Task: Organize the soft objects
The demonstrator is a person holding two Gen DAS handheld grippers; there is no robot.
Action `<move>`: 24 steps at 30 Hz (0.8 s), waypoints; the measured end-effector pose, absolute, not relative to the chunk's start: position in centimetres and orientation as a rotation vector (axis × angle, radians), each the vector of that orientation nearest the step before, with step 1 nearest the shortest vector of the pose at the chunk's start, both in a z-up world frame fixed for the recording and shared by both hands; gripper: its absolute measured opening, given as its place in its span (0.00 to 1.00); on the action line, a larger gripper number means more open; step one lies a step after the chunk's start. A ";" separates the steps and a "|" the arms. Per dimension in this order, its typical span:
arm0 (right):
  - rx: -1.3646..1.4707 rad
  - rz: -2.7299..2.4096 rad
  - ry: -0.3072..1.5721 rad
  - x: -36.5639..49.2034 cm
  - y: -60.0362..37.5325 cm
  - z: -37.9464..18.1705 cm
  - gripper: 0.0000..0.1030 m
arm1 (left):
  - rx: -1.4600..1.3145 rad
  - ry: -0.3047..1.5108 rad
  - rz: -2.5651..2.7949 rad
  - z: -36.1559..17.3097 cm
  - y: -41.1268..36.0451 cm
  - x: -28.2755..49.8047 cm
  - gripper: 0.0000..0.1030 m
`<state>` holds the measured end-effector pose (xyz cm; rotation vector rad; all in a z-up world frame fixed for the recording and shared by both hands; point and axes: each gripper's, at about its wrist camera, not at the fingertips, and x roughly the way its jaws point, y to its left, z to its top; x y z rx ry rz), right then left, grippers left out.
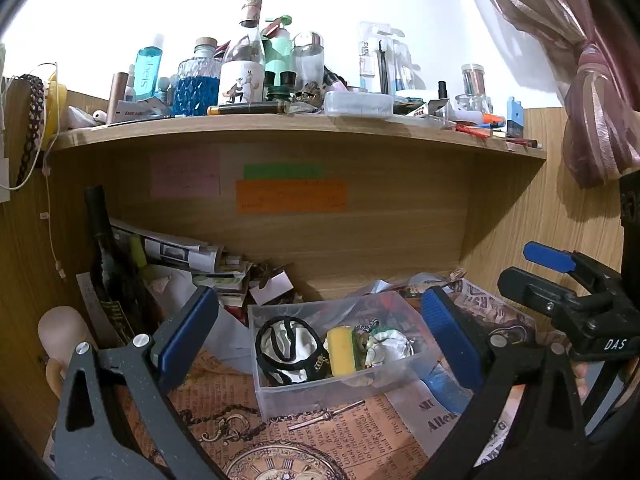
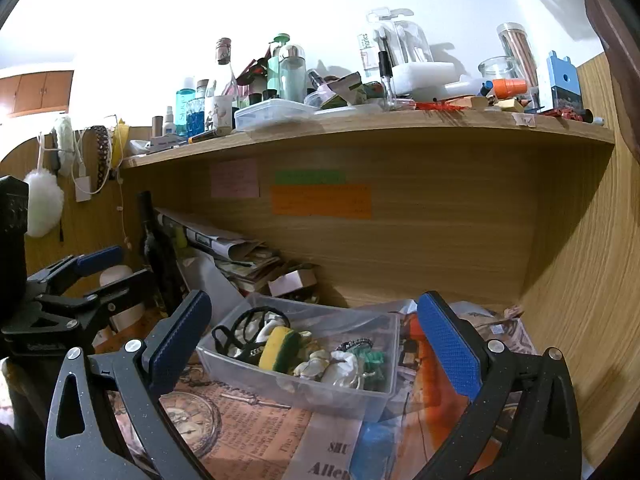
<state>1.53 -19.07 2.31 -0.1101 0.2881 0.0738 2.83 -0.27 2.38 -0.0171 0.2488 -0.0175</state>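
Note:
A clear plastic bin (image 1: 280, 394) (image 2: 312, 396) sits on the newspaper-covered desk under the shelf. Inside lie a black-and-white cloth (image 1: 288, 346) (image 2: 248, 328), a yellow-green sponge (image 1: 340, 350) (image 2: 278, 348) and crumpled white and green soft pieces (image 1: 386, 344) (image 2: 348, 362). My left gripper (image 1: 320, 340) is open and empty, its blue pads either side of the bin, just in front of it. My right gripper (image 2: 316, 340) is open and empty too, in front of the bin. Each gripper shows in the other's view, the right one (image 1: 560, 280) and the left one (image 2: 80, 280).
A dark bottle (image 1: 108, 264) (image 2: 158, 256) and piled papers (image 1: 180, 252) (image 2: 232, 248) stand back left. The shelf (image 1: 280, 128) (image 2: 360, 128) above carries many bottles and jars. Sticky notes (image 1: 290, 196) hang on the back panel. A pink curtain (image 1: 592, 100) hangs at right.

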 end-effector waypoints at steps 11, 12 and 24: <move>-0.108 0.079 0.290 1.5 -19.1 2.2 1.00 | -0.016 0.256 -0.024 2.1 -0.2 2.9 1.00; -0.108 0.079 0.289 1.5 -19.0 2.2 1.00 | -0.017 0.256 -0.021 2.1 -0.3 2.9 1.00; -0.109 0.080 0.286 1.3 -18.9 2.2 1.00 | -0.017 0.256 -0.016 2.1 -0.5 2.9 1.00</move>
